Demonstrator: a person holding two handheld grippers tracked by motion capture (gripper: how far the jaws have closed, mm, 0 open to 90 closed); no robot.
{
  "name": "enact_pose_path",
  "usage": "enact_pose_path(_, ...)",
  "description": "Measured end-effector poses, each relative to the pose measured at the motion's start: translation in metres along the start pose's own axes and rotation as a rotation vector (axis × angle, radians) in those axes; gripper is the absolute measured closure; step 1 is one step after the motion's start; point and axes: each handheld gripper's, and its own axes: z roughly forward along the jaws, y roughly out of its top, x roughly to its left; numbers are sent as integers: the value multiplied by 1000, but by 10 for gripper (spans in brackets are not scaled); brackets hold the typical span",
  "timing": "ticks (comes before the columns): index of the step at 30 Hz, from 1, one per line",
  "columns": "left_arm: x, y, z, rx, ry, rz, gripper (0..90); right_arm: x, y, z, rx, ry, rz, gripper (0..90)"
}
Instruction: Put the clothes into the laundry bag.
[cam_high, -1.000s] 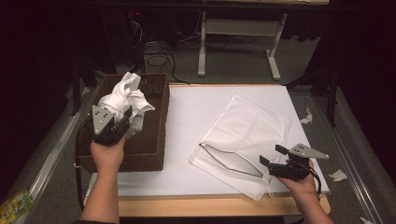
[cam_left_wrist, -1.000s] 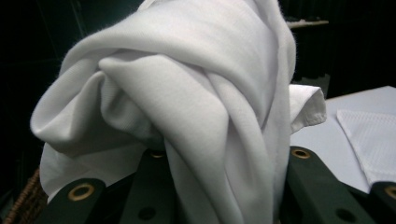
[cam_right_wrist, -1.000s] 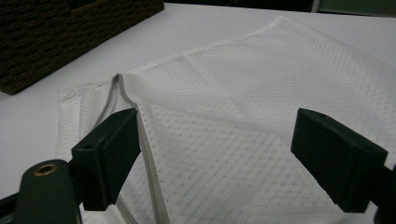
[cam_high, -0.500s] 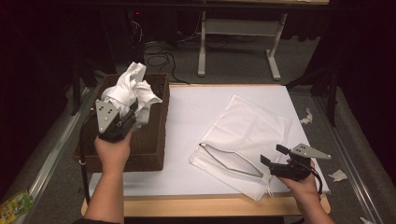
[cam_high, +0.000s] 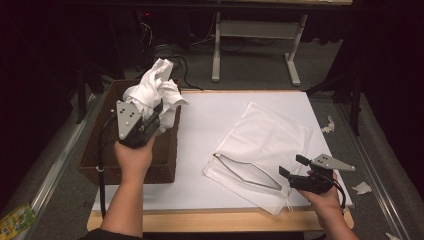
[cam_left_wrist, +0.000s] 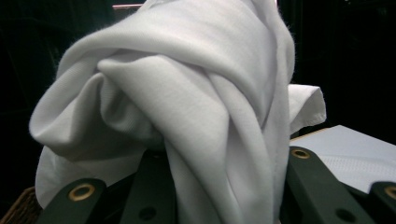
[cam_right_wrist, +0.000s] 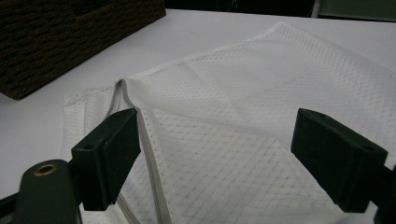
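While the left gripper (cam_high: 150, 117) hangs over the brown wicker basket (cam_high: 95, 160), its jaws are clamped on a bunched white cloth (cam_high: 152, 92), which sits up above the basket's far-right corner and is clear of the rim. From the left gripper view the cloth (cam_left_wrist: 187, 107) bulges in folds betw. the two black jaws, w/ a hemmed edge sticking out to the right. The basket stands at the left edge of the white table top (cam_high: 215, 120).

To the right of the basket, well apart from it, a white mesh laundry bag (cam_high: 265, 145) lies flat on the table, zipper mouth gaping on its near-left side. The right gripper (cam_high: 292, 167) is at the bag's near-right corner, jaws spread wide, nothing betw. them. In the right gripper view the jaws straddle the mesh bag (cam_right_wrist: 261, 102) w/ the zipper (cam_right_wrist: 149, 158) running down beside the left jaw; can't tell if either jaw touches the fabric. A corner of the basket (cam_right_wrist: 70, 32) shows upper left there.

Small white scraps (cam_high: 362, 187) lie on the floor right of the table.
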Motion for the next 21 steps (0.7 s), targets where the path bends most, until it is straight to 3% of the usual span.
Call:
enact_pose_path(8, -20, 10, 6, -36, -59, -8, 689, 0, 0, 1, -2, 1, -5, 161)
enact_pose_path(17, -48, 10, 14, -42, -214, -77, 688, -1, 0, 0, -1, 0, -2, 161)
enact_pose_path(21, -59, 8, 14, -33, -271, -82, 688, 0, 0, 0, -4, -2, -4, 160)
